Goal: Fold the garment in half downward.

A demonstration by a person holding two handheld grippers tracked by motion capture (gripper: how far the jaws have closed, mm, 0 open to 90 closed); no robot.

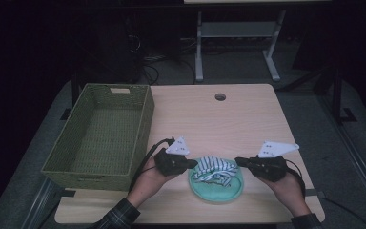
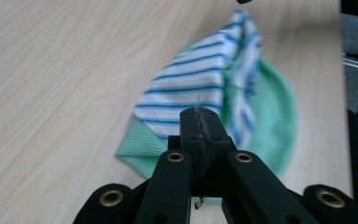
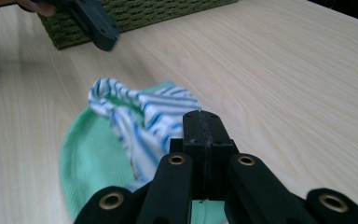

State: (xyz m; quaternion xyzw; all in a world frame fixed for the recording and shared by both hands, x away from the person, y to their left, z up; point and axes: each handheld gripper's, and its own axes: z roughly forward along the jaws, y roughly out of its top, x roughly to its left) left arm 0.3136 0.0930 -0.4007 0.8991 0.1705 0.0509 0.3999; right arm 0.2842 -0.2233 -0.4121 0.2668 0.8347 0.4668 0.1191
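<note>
- Already the left gripper (image 1: 190,164) has its fingers closed on the 9 o'clock edge of the striped cloth (image 1: 214,169), pinching the fabric.
- That cloth lies bunched on a green cloth (image 1: 218,189) at the near middle of the worktop (image 1: 248,124); the wicker basket (image 1: 106,135) at 9 o'clock holds nothing.
- The right gripper (image 1: 240,161) has its fingers closed on the 3 o'clock edge.
- I judge this an early stage: both edges gripped, lifting or folding not done.
- No readable writing or labels.

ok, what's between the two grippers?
The striped cloth, bunched on the green cloth; the left gripper and right gripper each pinch an end. Clear in the high view.
</note>
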